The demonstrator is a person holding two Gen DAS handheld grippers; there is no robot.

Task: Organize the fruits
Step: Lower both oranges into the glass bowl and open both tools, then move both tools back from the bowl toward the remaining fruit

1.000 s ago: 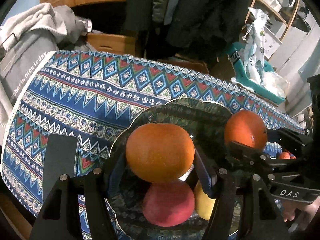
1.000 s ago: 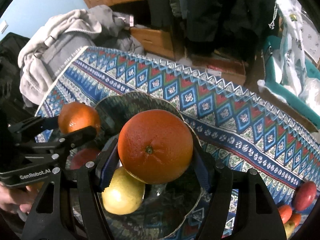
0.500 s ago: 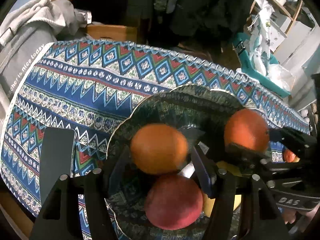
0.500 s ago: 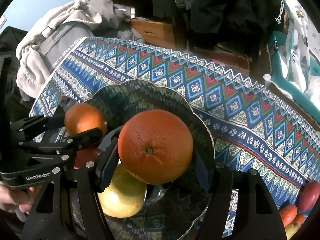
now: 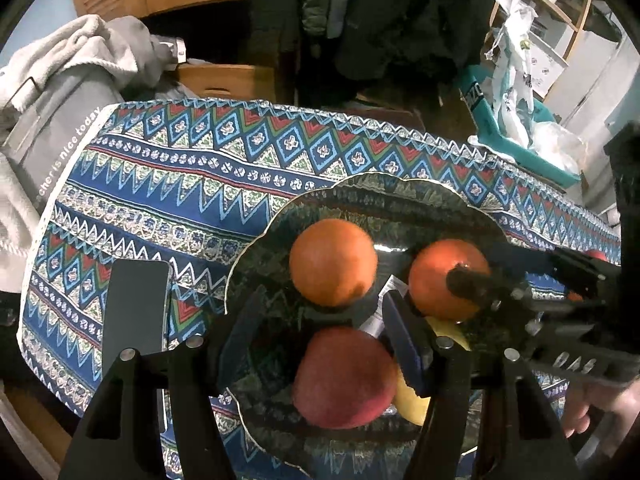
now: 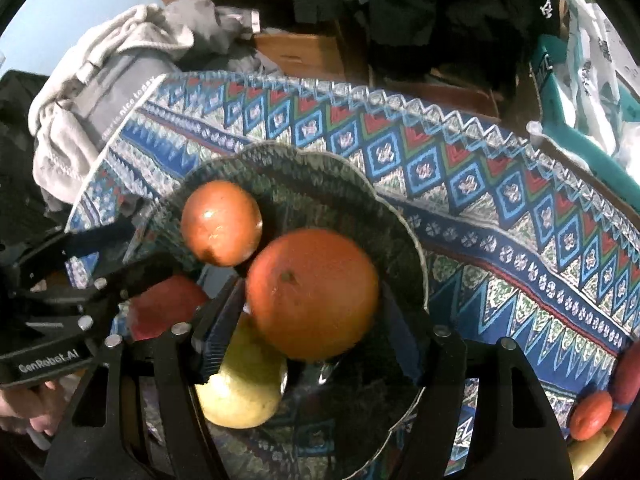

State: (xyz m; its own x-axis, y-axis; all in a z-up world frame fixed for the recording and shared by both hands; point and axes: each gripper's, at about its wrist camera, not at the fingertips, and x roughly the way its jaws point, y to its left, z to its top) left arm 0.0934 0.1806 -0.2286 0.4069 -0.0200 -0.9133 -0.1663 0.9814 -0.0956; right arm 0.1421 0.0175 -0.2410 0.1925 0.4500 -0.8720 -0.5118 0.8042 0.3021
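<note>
Two oranges over the patterned bowl (image 6: 404, 224). Left gripper (image 5: 320, 332) wide open, empty — small orange (image 5: 333, 262) just beyond its tips, in the bowl beside red apple (image 5: 344, 376). Right gripper (image 6: 310, 316) apparently closed on large orange (image 6: 313, 293) — poised above yellow pear (image 6: 240, 392), likely for setting down.

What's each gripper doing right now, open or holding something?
Left gripper: open, its orange released in the bowl.
Right gripper: closed on the larger orange.
</note>
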